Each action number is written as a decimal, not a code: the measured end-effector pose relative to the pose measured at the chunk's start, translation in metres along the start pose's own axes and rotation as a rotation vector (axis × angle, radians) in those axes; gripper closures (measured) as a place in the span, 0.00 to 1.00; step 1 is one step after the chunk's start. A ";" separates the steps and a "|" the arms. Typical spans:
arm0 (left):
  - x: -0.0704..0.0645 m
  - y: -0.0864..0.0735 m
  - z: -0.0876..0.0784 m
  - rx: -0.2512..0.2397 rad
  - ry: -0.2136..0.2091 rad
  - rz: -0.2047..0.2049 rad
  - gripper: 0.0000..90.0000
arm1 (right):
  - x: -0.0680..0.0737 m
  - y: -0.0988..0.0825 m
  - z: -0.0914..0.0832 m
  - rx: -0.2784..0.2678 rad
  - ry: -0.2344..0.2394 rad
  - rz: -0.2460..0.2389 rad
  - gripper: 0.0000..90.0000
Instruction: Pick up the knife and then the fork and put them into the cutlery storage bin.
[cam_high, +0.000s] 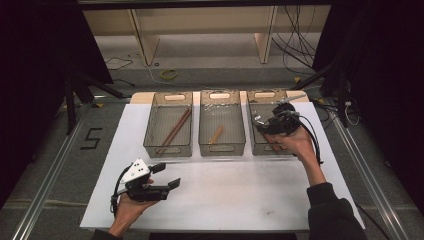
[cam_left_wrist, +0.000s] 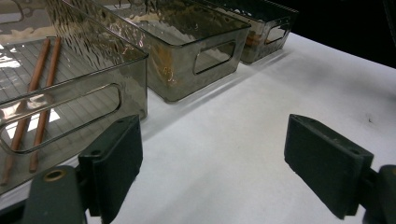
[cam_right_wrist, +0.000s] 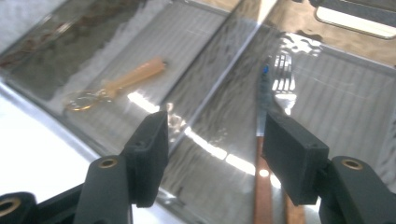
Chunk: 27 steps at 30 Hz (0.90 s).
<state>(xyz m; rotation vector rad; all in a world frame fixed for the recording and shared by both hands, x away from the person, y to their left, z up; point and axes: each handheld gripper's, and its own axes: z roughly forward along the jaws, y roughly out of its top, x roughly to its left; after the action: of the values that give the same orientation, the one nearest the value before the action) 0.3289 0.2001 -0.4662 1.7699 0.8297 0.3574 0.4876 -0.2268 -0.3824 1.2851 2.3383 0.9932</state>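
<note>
Low at the frame's left, the left tongs hover apart and empty over the white counter. Farther up at right, the right tongs stand apart above the right bin, where the fork lies released. Chopsticks sit in the left bin; sorting looks nearly done.

- A white counter is filling the middle of the frame, sitting on grey floor.
- Pale wooden shelving is standing along the top edge.
- Black cables are trailing at upper right; a yellow loop is lying at upper centre.
- Black curtains are darkening both sides.
- A "5" mark is showing at left.
</note>
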 end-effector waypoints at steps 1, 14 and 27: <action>0.000 0.000 0.000 0.000 0.001 -0.001 0.21 | 0.002 -0.002 -0.001 -0.007 0.004 -0.003 0.45; 0.001 -0.001 0.000 0.002 0.004 -0.008 0.21 | 0.024 -0.021 -0.012 -0.083 0.040 -0.012 0.40; 0.001 -0.001 -0.001 0.001 0.006 -0.017 0.21 | 0.040 -0.041 -0.021 -0.160 0.099 -0.002 0.35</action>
<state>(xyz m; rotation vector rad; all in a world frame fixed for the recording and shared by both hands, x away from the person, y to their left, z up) 0.3281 0.2020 -0.4671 1.7621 0.8489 0.3512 0.4282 -0.2177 -0.3934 1.1968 2.2766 1.2422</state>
